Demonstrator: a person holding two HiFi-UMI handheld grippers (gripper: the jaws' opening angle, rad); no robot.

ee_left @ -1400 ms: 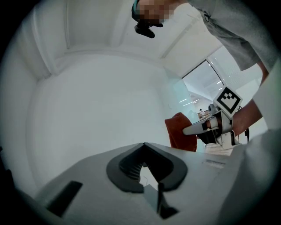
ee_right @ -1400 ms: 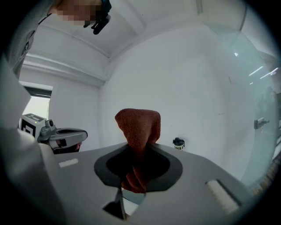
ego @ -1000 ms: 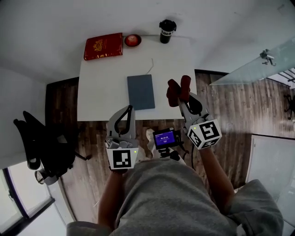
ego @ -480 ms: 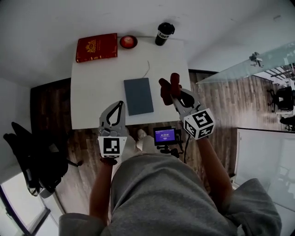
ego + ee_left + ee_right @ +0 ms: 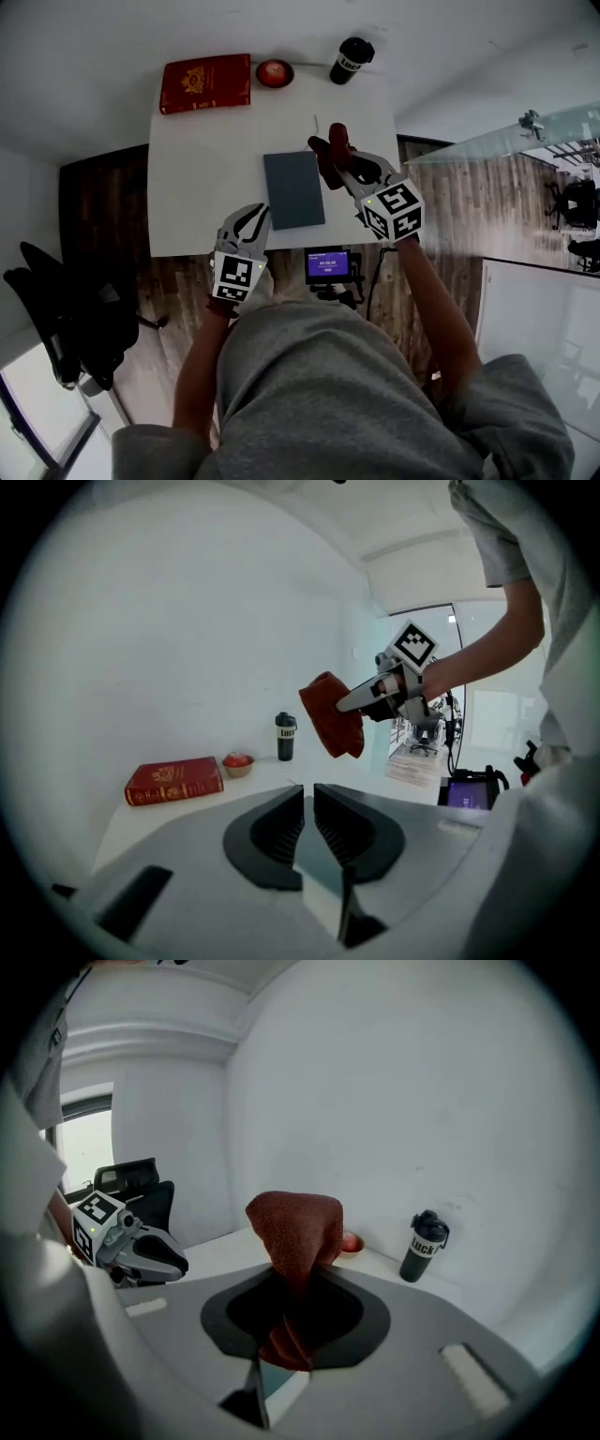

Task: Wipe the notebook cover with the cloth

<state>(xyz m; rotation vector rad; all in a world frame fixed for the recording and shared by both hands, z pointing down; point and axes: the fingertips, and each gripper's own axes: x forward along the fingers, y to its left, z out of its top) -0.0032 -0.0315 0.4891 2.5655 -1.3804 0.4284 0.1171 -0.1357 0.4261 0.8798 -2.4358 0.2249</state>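
The grey-blue notebook lies flat near the front of the white table. My right gripper is shut on the dark red cloth and holds it above the table just right of the notebook's far corner. The cloth bunches up out of the right gripper. My left gripper hovers at the table's front edge, left of the notebook. The jaws of the left gripper are opening, with a narrow gap and nothing between them. From there the cloth hangs off the right gripper.
A red book, a small bowl holding something red and a black cup stand along the table's far edge. A small lit screen on a stand sits below the front edge. A dark office chair stands at the left.
The right gripper has carried the cloth forward and left, up to the notebook's right side. The left gripper stays by the table's front edge.
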